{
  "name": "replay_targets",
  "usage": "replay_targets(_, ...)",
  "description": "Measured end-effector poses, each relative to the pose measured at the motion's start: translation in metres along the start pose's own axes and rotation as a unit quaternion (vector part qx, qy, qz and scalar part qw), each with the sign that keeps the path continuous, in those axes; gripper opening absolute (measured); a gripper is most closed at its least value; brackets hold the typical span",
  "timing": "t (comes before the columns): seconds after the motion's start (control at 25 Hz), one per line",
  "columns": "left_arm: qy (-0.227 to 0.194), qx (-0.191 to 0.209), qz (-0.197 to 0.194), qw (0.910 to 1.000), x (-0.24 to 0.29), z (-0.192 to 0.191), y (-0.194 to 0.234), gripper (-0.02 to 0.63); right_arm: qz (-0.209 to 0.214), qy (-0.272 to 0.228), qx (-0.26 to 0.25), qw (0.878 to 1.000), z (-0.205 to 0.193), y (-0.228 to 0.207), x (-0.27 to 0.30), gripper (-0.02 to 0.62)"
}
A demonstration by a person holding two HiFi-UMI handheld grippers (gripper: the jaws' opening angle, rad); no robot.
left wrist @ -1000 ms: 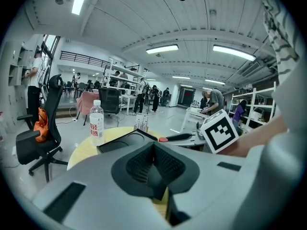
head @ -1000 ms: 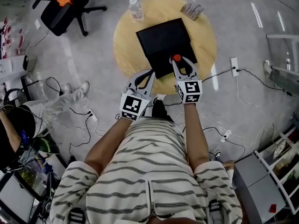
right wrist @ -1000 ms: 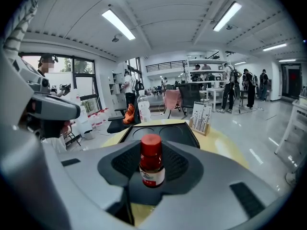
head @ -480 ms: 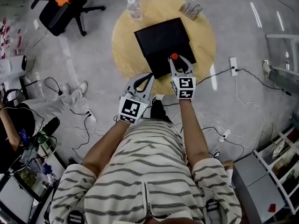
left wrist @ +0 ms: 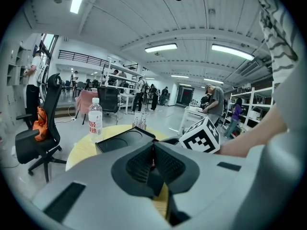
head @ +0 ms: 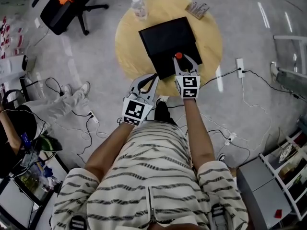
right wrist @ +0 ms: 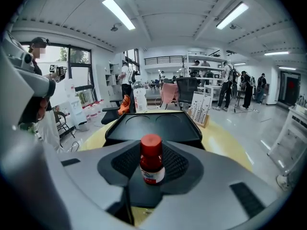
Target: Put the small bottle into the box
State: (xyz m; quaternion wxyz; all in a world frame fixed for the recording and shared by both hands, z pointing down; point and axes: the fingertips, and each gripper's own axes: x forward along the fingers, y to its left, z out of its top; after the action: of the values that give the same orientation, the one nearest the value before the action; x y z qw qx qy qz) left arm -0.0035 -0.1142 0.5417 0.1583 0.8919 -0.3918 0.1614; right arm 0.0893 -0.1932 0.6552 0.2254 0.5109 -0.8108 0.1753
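Small red bottle [right wrist: 151, 159] with a red cap and a white label stands upright between the jaws of our right tool [right wrist: 151, 169], whose ribbed pads press on its two sides. From the head view we see its cap [head: 178, 56] at the near right corner of the flat black box [head: 168, 40]; we cannot tell whether it is over the box or just short of it. The box lies on the round yellow wooden table [head: 128, 44]. From the right gripper view, its top [right wrist: 153, 128] shows two shallow round hollows side by side; we cannot tell whether this is a lid or an inner tray.

Our left tool [head: 146, 83] hangs at the table's near edge, just beside the right one, and its jaws [left wrist: 153, 164] are narrowed to a slit.

On the far left of the table stands a clear plastic water bottle [head: 139, 7] with a white cap and a red-printed label [left wrist: 95, 120], apart from the box.
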Motion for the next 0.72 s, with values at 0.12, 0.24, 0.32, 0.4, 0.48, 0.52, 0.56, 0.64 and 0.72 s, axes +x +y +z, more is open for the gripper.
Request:
replay_targets(0.12, -0.002, -0.002, 0.003, 1.0000, 0.000, 0.001, 0.002, 0.021, 0.001, 0.003, -0.001, 1.000, -0.002, 0.000, 0.001, 0.150)
replay_targets(0.24, 0.000, 0.000, 0.005, 1.0000, 0.001, -0.001, 0.004, 0.021, 0.003, 0.006, -0.002, 1.000, -0.004, 0.001, 0.004, 0.152)
replay_targets(0.32, 0.001, -0.001, 0.007, 1.0000, 0.001, -0.002, 0.006, 0.021, 0.004, 0.008, -0.005, 1.000, -0.003, 0.001, 0.005, 0.152)
replay_targets(0.4, 0.001, -0.001, 0.009, 1.0000, 0.000, -0.001, 0.008, 0.021, 0.002, 0.013, -0.008, 1.000, -0.003, 0.001, 0.006, 0.152)
replay_targets(0.48, 0.001, -0.001, 0.011, 0.9999, -0.001, -0.002, 0.009, 0.021, 0.000, 0.017, -0.007, 1.000, -0.005, 0.002, 0.005, 0.153)
replay_targets(0.52, 0.002, -0.001, 0.011, 0.9999, -0.001, -0.003, 0.010, 0.021, -0.001, 0.019, -0.007, 1.000, -0.006, 0.003, 0.005, 0.153)
replay_targets(0.56, 0.003, -0.001, 0.011, 0.9999, -0.001, -0.003, 0.010, 0.021, -0.001, 0.021, -0.007, 1.000, -0.007, 0.003, 0.004, 0.155)
replay_targets(0.64, 0.004, -0.001, 0.011, 0.9999, -0.001, -0.005, 0.009, 0.021, -0.002, 0.024, -0.008, 1.000, -0.010, 0.003, 0.002, 0.155)
replay_targets(0.72, 0.005, -0.002, 0.011, 0.9999, 0.000, -0.006, 0.007, 0.021, -0.004, 0.027, -0.007, 1.000, -0.011, 0.002, 0.001, 0.155)
